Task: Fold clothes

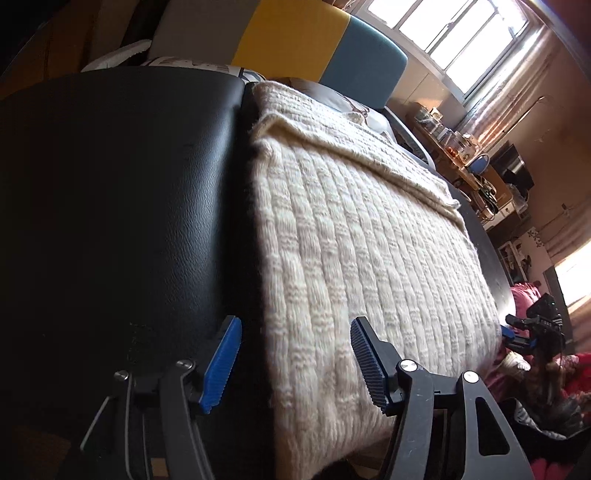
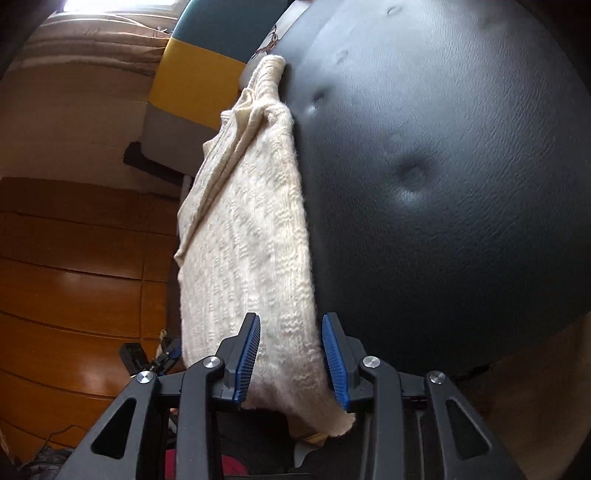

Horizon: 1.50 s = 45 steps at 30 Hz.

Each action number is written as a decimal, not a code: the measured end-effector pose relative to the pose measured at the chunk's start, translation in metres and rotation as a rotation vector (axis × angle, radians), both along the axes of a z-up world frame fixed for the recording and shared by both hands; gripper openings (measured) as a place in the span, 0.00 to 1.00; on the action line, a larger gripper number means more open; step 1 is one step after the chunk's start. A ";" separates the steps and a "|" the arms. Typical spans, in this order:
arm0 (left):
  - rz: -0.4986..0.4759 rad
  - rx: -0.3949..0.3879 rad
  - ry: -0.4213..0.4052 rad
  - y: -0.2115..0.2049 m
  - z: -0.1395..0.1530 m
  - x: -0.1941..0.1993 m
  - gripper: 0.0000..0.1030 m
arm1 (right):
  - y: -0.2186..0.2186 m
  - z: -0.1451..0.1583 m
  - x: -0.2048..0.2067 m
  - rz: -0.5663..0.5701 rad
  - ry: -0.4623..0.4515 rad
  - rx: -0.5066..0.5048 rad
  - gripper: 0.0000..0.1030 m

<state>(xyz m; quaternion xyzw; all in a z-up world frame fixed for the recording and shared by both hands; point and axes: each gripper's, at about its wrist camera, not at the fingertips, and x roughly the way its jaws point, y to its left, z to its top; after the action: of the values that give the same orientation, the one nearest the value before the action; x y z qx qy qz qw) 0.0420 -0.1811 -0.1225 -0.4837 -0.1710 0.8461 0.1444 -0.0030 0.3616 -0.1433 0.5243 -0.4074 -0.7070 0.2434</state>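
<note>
A cream ribbed knit sweater (image 1: 369, 236) lies flat on a black leather seat (image 1: 122, 206), one part folded across its far end. My left gripper (image 1: 295, 365) is open at the near hem. Its left finger is over bare leather, its right finger over the knit, and the sweater's left edge lies between them. In the right wrist view the same sweater (image 2: 243, 236) is seen edge-on against the leather (image 2: 443, 184). My right gripper (image 2: 290, 358) straddles its near corner, jaws narrowed but apart, and the fabric is not visibly squeezed. The right gripper (image 1: 517, 334) also shows at the sweater's far corner.
A yellow and teal cushion (image 1: 317, 48) stands behind the seat. A window (image 1: 461, 33) and a cluttered shelf (image 1: 465, 155) are at the right. Red and pink clothes (image 1: 546, 373) lie low at the right. A wooden floor (image 2: 74, 277) shows beside the seat.
</note>
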 end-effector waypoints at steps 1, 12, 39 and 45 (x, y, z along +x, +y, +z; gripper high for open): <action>-0.008 -0.001 0.003 0.002 -0.001 0.005 0.63 | -0.005 -0.001 -0.001 0.016 0.007 -0.014 0.34; -0.008 -0.018 0.063 0.010 0.004 0.027 0.64 | -0.045 -0.006 -0.013 0.097 0.068 -0.027 0.34; 0.053 0.129 -0.010 -0.003 0.014 0.028 0.09 | -0.071 0.012 0.002 0.155 0.145 0.041 0.14; -0.017 0.341 0.057 -0.013 0.044 0.023 0.09 | -0.087 0.019 -0.014 0.129 0.201 -0.137 0.14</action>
<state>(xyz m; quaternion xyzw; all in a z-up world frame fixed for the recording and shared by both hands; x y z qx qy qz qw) 0.0646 -0.1945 -0.0783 -0.4294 -0.3038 0.8170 0.2363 -0.0168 0.2744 -0.1246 0.4581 -0.3938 -0.7093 0.3633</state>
